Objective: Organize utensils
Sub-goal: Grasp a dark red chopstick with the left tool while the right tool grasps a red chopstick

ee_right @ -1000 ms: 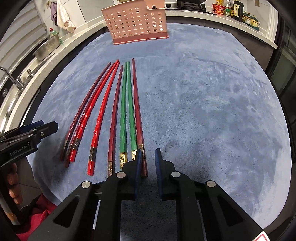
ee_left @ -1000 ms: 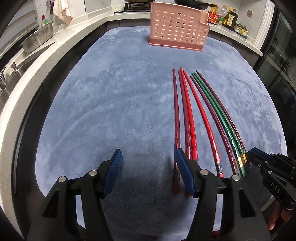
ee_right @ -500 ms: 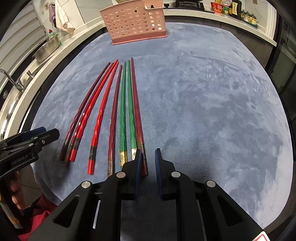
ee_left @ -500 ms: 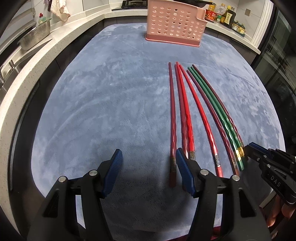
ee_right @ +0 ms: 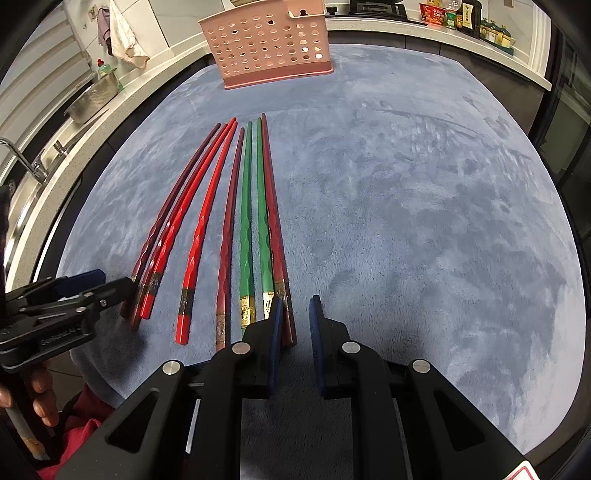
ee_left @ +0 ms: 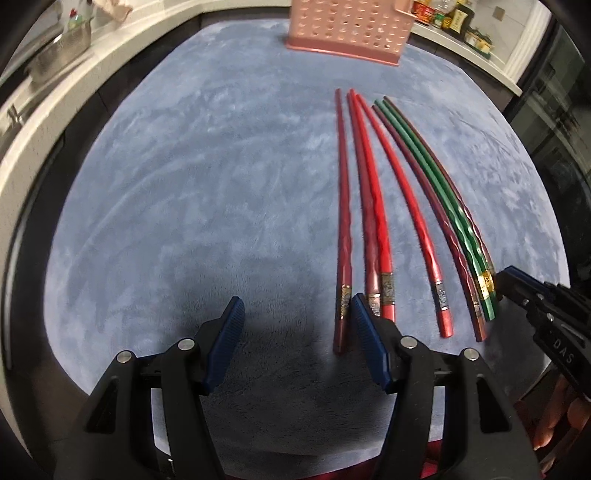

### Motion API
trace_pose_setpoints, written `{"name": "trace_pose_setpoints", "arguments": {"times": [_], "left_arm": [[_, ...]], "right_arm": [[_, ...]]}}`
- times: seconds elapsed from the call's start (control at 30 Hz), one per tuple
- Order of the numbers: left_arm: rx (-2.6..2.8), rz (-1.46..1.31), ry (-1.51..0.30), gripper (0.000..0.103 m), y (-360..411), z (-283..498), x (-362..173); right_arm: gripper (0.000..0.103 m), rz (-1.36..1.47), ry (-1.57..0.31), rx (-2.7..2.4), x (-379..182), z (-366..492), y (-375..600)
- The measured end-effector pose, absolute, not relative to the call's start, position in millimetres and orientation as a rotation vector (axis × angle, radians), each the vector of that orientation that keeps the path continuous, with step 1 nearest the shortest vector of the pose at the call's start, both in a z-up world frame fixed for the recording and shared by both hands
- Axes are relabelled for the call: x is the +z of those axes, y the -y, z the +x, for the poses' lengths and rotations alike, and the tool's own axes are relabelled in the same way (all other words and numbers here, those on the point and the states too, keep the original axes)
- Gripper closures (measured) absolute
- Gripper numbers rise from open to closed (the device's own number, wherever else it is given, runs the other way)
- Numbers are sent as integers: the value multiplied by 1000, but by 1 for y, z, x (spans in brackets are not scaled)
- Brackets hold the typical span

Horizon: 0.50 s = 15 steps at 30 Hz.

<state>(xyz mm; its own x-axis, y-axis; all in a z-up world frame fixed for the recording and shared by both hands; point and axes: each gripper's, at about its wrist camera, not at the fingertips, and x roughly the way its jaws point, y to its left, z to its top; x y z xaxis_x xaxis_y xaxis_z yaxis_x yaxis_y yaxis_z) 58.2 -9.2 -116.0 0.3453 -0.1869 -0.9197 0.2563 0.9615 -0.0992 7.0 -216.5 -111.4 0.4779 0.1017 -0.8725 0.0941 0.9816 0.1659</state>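
Chopsticks [ee_left: 380, 206] lie fanned right of centre in my left wrist view, on the blue mat [ee_left: 192, 177], which is bare across the whole left half up to the pink basket [ee_left: 347, 29] at the top edge. Since a second ago they have slid down-frame. My left gripper [ee_left: 295, 332] stands apart and empty, its right pad beside the leftmost dark red chopstick [ee_left: 343, 229]; my right gripper [ee_right: 295, 325] is almost together, gripping nothing, just right of the row's end.

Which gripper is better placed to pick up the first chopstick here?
Left, probably. The left gripper is open wide, with the outermost dark red chopstick just inside its right finger. The right gripper is nearly shut, and the chopsticks lie outside its gap, beside its left finger.
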Motion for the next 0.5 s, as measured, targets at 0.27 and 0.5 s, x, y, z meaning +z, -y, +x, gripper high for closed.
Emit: {"name": "trace_pose_setpoints", "arguments": {"times": [0.27, 0.5], "left_arm": [[-292, 72, -1182, 48, 10, 57, -116], [-288, 94, -1179, 48, 14, 57, -118]], "right_arm": [[89, 199, -1076, 6, -112, 6, 217], [89, 201, -1081, 7, -114, 9, 216]]}}
